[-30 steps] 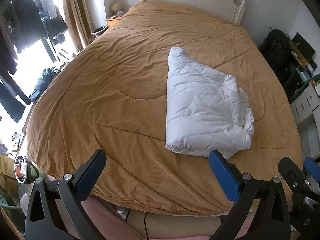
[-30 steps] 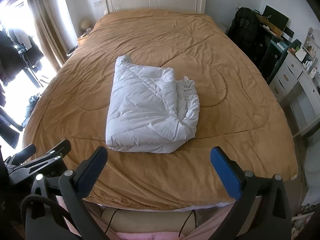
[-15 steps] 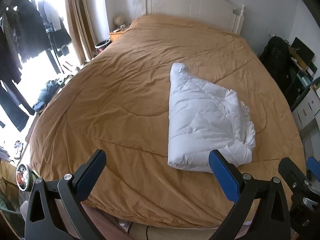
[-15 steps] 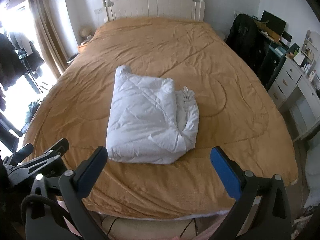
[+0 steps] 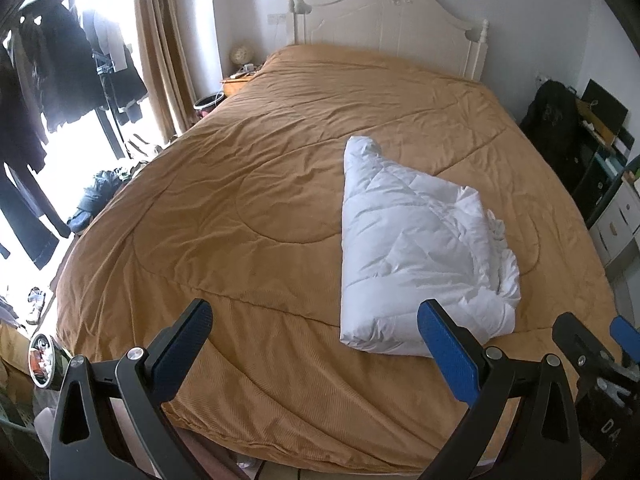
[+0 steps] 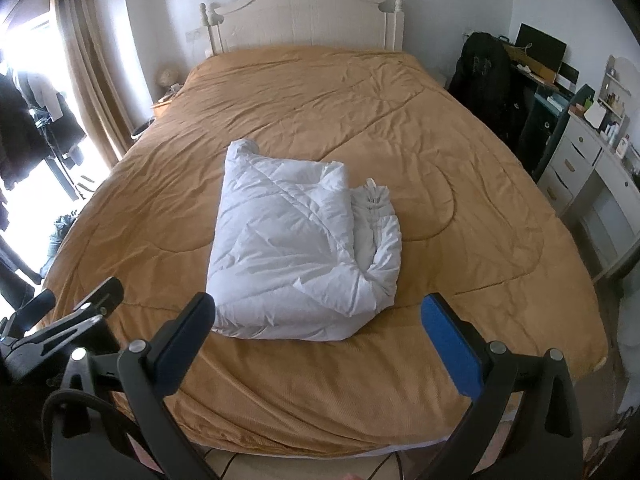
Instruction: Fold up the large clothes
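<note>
On brown bedspread (image 6: 460, 240): folded white garment (image 6: 296, 248); both tools spread, empty.

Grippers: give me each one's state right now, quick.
Left gripper: open, holding nothing, short of the folded white jacket.
Right gripper: open, holding nothing, also clear of the jacket.

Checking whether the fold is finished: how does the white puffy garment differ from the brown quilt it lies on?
The white puffy garment is folded into a compact bundle; the brown quilt lies spread flat across the whole bed. The garment covers only a patch near the foot; the quilt reaches the headboard. The garment's right side looks bunched and loose; the quilt shows only shallow wrinkles. Both are stitched, padded fabric. Both grippers hang open, clear of them.
</note>
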{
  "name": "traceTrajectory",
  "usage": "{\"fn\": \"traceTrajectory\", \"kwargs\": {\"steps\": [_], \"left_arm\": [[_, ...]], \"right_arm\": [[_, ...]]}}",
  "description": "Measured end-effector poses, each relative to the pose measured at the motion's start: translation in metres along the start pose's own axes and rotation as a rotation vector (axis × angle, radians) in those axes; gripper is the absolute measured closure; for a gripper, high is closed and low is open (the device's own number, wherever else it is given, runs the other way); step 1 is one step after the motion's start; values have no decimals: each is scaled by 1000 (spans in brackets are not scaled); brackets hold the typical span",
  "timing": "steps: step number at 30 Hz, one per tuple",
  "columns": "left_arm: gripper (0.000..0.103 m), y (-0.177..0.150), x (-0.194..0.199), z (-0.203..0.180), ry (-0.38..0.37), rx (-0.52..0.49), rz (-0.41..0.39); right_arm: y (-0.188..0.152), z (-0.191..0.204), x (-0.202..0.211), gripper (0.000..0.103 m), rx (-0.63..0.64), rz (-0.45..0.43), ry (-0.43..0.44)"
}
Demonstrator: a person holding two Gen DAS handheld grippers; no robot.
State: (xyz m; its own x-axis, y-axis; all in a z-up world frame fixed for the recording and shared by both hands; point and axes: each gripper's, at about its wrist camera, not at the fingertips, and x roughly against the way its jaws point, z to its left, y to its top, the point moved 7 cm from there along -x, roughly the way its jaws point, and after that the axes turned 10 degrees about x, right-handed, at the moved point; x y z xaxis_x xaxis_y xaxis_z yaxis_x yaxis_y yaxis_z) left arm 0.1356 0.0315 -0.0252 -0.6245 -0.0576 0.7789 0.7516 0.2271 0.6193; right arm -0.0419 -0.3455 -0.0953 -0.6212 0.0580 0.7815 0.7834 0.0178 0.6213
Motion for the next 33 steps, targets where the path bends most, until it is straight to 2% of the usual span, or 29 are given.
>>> {"fn": "traceTrajectory", "kwargs": {"steps": [11, 33], "left_arm": [[1, -17, -13, 3, 10, -13, 24], [1, -23, -16, 0, -2, -27, 38]], "right_arm": [[-15, 4, -13, 1, 23, 8, -20], [-22, 10, -14, 1, 30, 12, -32]]}}
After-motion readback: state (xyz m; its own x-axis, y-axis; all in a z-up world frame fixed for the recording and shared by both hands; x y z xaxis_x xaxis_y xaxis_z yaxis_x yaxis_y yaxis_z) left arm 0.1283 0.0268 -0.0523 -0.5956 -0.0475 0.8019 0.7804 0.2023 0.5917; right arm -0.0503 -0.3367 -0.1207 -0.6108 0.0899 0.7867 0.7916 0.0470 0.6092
